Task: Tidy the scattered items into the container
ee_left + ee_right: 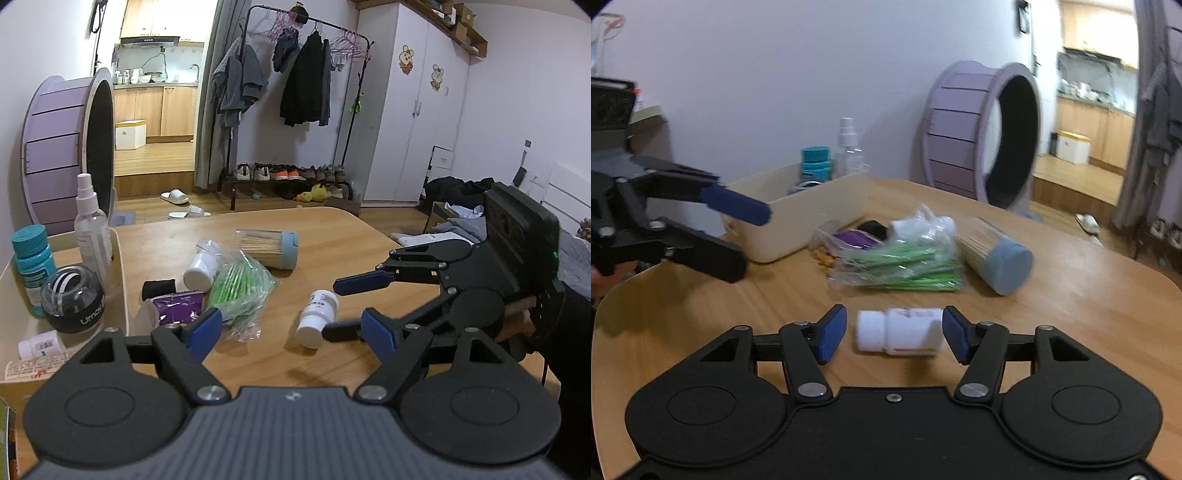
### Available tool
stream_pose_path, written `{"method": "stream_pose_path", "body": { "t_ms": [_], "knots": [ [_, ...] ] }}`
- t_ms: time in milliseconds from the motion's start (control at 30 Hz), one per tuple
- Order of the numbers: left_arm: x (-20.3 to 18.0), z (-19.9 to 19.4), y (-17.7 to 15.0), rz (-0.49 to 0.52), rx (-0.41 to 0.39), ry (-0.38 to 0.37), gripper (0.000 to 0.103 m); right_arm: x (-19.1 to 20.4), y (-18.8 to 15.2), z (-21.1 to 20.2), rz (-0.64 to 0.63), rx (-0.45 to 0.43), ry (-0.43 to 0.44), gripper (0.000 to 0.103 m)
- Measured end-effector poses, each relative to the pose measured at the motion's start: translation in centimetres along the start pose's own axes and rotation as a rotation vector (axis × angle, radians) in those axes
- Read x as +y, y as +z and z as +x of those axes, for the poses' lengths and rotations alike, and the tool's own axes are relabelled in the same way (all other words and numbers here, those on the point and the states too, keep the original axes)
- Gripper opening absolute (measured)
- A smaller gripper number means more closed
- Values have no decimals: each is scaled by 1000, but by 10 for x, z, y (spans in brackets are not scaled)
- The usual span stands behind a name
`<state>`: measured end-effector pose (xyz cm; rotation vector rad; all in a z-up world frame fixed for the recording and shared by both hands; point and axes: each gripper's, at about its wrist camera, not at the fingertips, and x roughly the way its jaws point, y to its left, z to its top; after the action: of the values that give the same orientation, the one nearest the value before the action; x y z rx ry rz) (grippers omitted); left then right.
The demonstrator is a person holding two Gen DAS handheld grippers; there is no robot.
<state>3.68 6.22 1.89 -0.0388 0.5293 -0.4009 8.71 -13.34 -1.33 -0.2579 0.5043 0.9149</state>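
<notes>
Clear bag (897,258) half hides second white bottle (916,226).

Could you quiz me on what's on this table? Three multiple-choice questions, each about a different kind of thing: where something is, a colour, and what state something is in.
1. Where does the teal-capped bottle stand?
A. inside the cream bin
B. on the floor
C. on the clothes rack

2. What colour are the sticks in the clear bag?
A. red
B. green
C. black

3. How is the white pill bottle at the right gripper?
A. upright with its cap off
B. already in the bin
C. on its side between the fingers, with a gap on the cap side

Answers:
1. A: it stands in the bin beside the clear spray bottle.
2. B: green shows through the plastic.
3. C: it lies sideways on the wooden table, cap towards the left finger, not yet gripped.
</notes>
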Motion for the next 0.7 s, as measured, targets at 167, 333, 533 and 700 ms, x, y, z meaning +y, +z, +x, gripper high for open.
{"method": "stream_pose_path", "body": {
  "t_ms": [167,333,533,700],
  "knots": [
    [0,-1,-1,6,3,0,82,22,2,13,-189,14,-7,71],
    [2,-2,-2,2,2,4,82,21,4,22,-223,58,-4,70],
    [3,-3,-3,-1,2,4,82,20,1,19,-248,74,-38,69],
    [1,-3,-3,7,2,1,82,15,3,21,-227,93,-77,69]
  ]
}}
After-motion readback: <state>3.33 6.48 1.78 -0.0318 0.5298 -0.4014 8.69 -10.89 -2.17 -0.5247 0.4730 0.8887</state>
